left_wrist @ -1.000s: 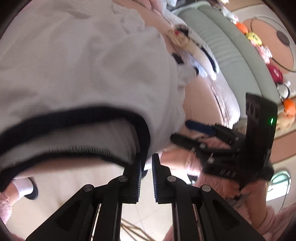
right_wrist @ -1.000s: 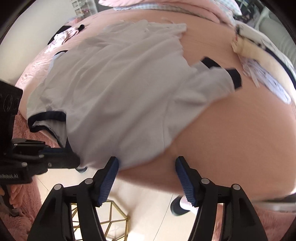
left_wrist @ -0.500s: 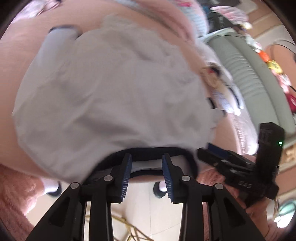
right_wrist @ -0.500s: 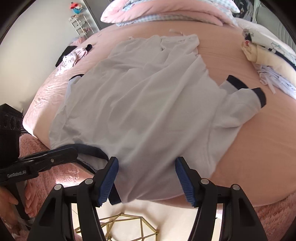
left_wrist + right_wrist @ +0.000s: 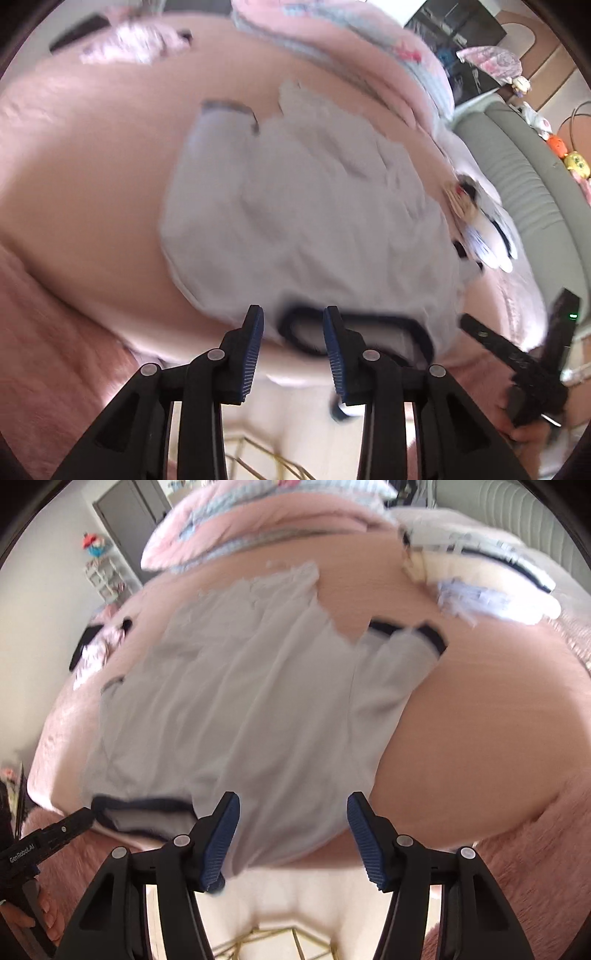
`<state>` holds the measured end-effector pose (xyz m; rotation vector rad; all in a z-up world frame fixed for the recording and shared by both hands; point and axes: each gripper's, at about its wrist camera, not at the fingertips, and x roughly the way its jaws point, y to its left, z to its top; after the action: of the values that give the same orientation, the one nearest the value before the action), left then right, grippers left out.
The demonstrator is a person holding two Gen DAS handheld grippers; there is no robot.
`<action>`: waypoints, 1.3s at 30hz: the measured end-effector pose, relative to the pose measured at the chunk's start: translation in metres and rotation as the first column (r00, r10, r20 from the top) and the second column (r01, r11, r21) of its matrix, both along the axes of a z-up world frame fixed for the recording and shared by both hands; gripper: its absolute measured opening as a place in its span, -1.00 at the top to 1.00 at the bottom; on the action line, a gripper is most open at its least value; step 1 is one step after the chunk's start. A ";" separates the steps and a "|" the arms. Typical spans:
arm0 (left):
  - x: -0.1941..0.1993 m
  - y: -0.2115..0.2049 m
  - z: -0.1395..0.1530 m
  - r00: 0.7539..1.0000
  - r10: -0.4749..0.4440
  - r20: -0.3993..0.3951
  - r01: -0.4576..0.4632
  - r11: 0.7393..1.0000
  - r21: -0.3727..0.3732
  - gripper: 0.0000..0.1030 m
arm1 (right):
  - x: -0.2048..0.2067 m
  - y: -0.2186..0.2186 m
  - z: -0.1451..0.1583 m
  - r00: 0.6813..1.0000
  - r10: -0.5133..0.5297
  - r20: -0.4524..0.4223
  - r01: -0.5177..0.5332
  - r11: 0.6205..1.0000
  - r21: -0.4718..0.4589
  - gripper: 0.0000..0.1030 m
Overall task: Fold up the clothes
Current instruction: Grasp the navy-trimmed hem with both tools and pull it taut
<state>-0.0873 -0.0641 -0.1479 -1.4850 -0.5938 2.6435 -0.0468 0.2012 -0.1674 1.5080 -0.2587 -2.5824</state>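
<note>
Left wrist view looks along the left tool (image 5: 291,332), which hovers at the near edge of the bed (image 5: 85,192) with a clear gap between its blue pads and nothing gripped; the dark-trimmed collar (image 5: 354,330) of the pale grey shirt (image 5: 303,206) shows just beyond and between its fingers. The shirt lies spread flat on the pink bed, one dark-cuffed sleeve (image 5: 218,122) pointing away. At the right edge the right tool (image 5: 491,339) appears, its handle held in a hand (image 5: 528,434) that is partly cut off.

Right wrist view shows the right tool (image 5: 293,823) spread wide and empty over the shirt's (image 5: 236,709) near hem. Motion blur softens both pictures, so whether any pad touches the cloth cannot be told. A pile of other clothes (image 5: 480,579) sits far right, its details unclear.
</note>
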 end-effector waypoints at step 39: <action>0.040 -0.080 -0.037 0.960 0.268 0.083 -0.280 0.923 0.264 0.42 | 0.004 0.078 -0.018 0.989 -0.110 0.095 0.130 0.962 -0.238 -0.04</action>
<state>-0.0472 -0.1443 -0.1851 -1.4759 -1.1995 2.5810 -0.0425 0.2792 -0.1851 1.5506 -0.6710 -2.4684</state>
